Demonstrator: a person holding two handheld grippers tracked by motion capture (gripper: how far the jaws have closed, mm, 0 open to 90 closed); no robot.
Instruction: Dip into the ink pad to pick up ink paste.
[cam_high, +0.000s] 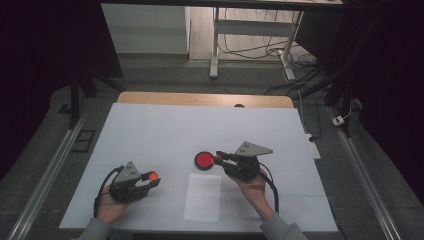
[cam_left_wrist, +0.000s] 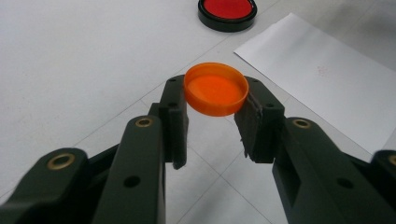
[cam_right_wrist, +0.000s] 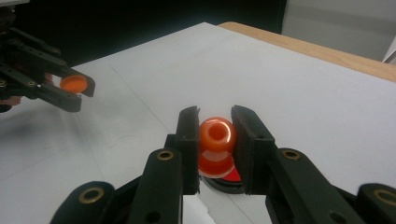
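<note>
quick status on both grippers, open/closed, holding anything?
Left gripper: closed on an orange cap, hollow side up.
Right gripper: closed on an orange stamp, over the red ink pad.

Both claws (cam_high: 152, 176) (cam_high: 218, 156) clamped, level.

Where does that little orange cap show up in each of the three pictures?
High view: orange cap lower left, at the left gripper's tip.
Left gripper view: cap centre, clamped between the jaws.
Right gripper view: cap upper left, far off.
Shared landmark: the red ink pad.
</note>
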